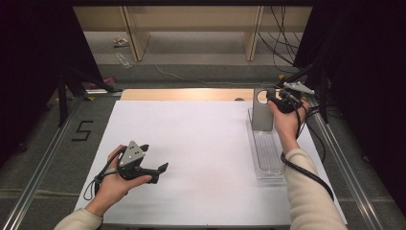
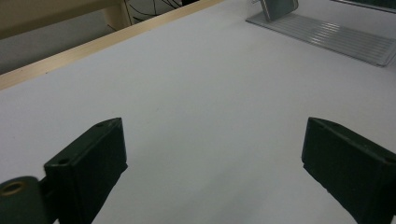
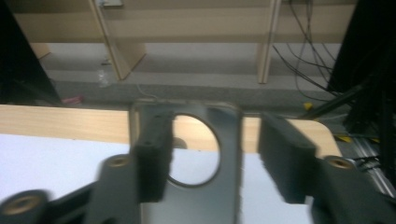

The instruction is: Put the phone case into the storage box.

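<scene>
high view with both gripper views, one moment at the desk (image 1: pixel 191 143), a white surface with a wooden strip along its far edge. the task's thing, a grey metal stand (image 1: pixel 262 111) with a round hole near its top, rises upright at the far end of a clear ribbed tray (image 1: pixel 266 155), at about two o'clock on the desk. the right hand-held gripper (image 1: pixel 279 99) sits at the top of the stand; in the right gripper view the stand (image 3: pixel 224 154) lies between the two black pads, the jaws half-way in, the left pad (image 3: pixel 154 154) overlapping the plate's edge and the right pad (image 3: pixel 287 158) apart from it, so no firm grip can be read. the left hand-held gripper (image 1: pixel 158 168) rests idle at about seven o'clock, well apart from the stand, its jaws wide with only bare desk between them, as the left gripper view (image 2: pixel 215 154) confirms. judged by its look, the stand is stiff sheet metal, fairly light, smooth and liable to slip or tip on its narrow foot; the flat upper edges beside the hole offer the surest hold, pinched across the plate's width. the tray seems thin, rigid plastic that may slide if nudged. readable writing: a large "5" (image 1: pixel 82 130) marked on the floor at nine o'clock; no brand or label can be made out on the stand or tray.
</scene>
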{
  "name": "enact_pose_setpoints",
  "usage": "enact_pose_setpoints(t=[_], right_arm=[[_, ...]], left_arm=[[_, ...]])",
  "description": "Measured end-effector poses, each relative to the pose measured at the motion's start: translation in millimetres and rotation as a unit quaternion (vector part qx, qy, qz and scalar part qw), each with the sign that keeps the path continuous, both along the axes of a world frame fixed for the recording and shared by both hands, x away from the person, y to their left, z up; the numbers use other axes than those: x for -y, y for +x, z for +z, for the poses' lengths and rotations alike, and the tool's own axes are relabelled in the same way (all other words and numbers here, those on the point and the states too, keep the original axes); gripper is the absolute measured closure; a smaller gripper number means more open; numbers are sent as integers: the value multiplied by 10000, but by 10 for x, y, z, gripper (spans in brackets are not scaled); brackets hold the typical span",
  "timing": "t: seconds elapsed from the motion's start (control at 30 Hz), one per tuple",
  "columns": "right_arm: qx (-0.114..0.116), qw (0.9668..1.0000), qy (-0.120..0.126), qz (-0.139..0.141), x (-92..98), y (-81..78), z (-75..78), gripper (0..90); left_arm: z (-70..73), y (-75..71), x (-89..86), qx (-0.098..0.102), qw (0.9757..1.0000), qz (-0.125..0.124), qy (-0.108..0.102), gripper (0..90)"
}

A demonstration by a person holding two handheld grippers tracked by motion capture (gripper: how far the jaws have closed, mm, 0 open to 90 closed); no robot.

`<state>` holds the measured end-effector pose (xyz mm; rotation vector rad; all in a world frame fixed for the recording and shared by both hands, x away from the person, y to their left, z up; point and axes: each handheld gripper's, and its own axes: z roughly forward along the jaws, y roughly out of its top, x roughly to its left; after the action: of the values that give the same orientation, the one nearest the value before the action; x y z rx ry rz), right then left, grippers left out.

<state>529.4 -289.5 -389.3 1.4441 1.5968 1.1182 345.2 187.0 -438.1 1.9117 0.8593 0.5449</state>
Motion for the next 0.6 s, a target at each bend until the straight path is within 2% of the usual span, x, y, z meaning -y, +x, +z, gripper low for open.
enact_pose_setpoints(t=[0.13, 0.23, 0.3, 0.47, 0.6], right_arm=[[-128, 9998, 58, -162, 63, -65, 0, 763], [-423, 9990, 14, -113, 79, -75, -23, 864], [-583, 9983, 33, -76, 83, -72, -51, 890], [-795, 9968, 10, -40, 70, -49, -119, 900], [-856, 9963, -5, -76, 77, -16, -155, 900]], left_arm=[[-3, 0, 4, -7, 10000, 0, -2, 63], [-5, 1, 7, -10, 10000, 4, -4, 63], [-3, -1, 8, -6, 10000, 4, 5, 63], [-4, 1, 3, -10, 10000, 4, -2, 63], [-3, 1, 2, -5, 10000, 5, -3, 63]])
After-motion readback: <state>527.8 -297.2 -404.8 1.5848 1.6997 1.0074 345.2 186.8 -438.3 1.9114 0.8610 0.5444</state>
